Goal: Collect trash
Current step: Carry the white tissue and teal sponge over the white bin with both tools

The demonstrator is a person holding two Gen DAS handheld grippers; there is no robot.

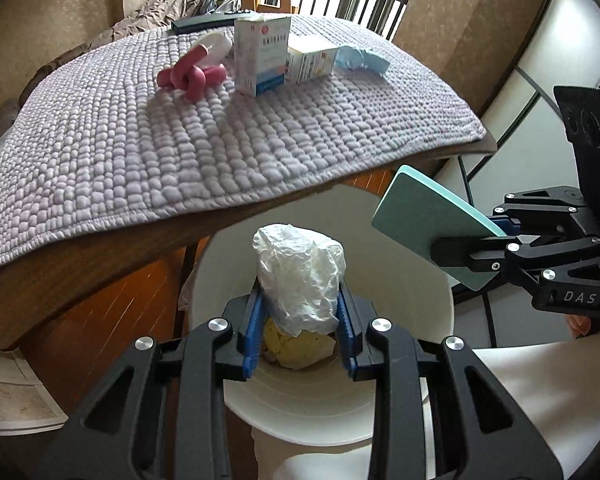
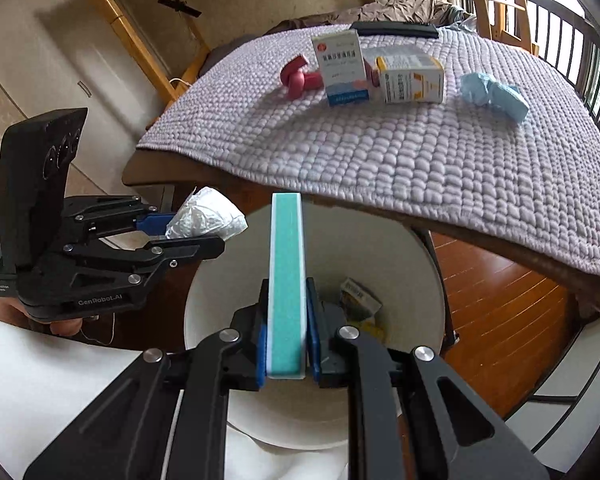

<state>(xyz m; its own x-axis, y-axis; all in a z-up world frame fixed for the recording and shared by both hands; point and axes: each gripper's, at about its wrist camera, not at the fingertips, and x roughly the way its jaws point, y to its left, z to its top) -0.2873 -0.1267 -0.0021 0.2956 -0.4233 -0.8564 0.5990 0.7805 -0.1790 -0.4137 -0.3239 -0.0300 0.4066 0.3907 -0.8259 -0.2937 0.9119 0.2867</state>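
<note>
Two hand-held grippers hang over a white waste bin [image 1: 412,320] standing on the wood floor beside a table [image 1: 112,240] draped in a lilac quilted mat [image 1: 180,152]. The left gripper [image 1: 302,316] has its blue-padded jaws clamped on a crumpled white plastic bag [image 1: 300,268], held above the bin's mouth; the right gripper [image 2: 287,332] pinches a teal-and-white sponge block [image 2: 287,272] edge-on between its closed jaws, also over the bin. Inside the bin lie yellow crumpled paper [image 1: 300,346] and a small printed carton [image 2: 360,298]. Still on the mat, near its far side: a twisted pink foam curler [image 1: 190,76], a tall white-and-blue medicine box [image 1: 262,56] standing upright, a second medicine box [image 1: 310,58] with yellow markings lying just beside it, a crumpled pale blue wad [image 1: 362,58] to the right, and a dark remote control [image 1: 208,22] near the far edge. A hand [image 2: 62,326] grips the left tool's handle
</note>
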